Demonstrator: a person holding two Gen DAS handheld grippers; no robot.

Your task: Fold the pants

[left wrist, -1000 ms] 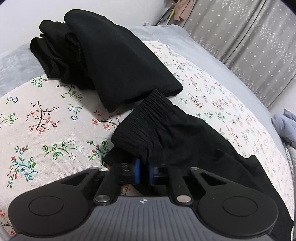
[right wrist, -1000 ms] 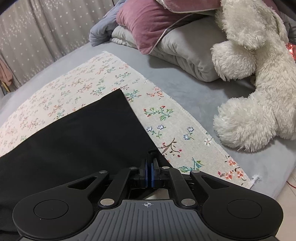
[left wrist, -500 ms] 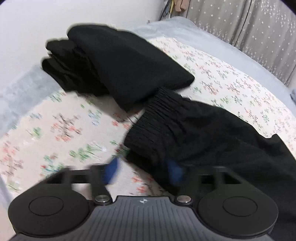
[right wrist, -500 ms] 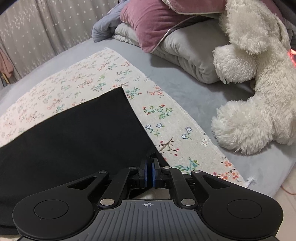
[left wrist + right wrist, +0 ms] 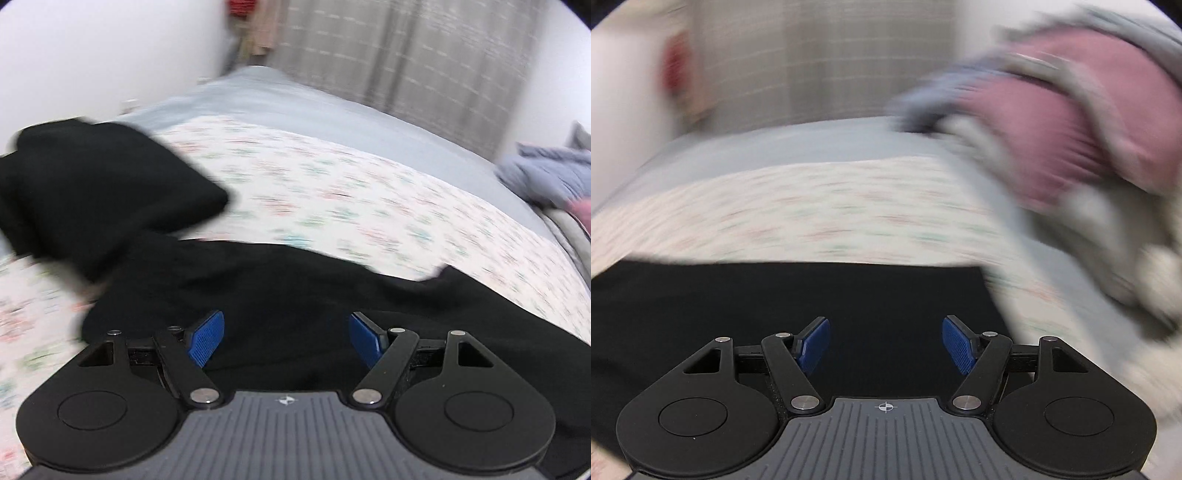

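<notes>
Black pants (image 5: 295, 288) lie stretched across a floral cloth (image 5: 351, 192) on the bed. My left gripper (image 5: 286, 339) hovers over their waist end, open, with nothing between its blue pads (image 5: 207, 338). In the right wrist view the pants (image 5: 812, 295) show as a flat black sheet near the hem end. My right gripper (image 5: 886, 345) hangs above that black fabric with its jaws opening and nothing pressed between the pads (image 5: 956, 345). Both views are blurred by motion.
A pile of other black clothes (image 5: 92, 192) sits at the left on the floral cloth. Pink and grey pillows (image 5: 1071, 122) are heaped at the right. Grey bedding (image 5: 295, 99) and a curtain (image 5: 406, 55) lie beyond.
Both grippers were shut on the pants' edges and have let go and opened wide. Both have pulled back and rolled, so each view has swung toward the middle of the bed.
</notes>
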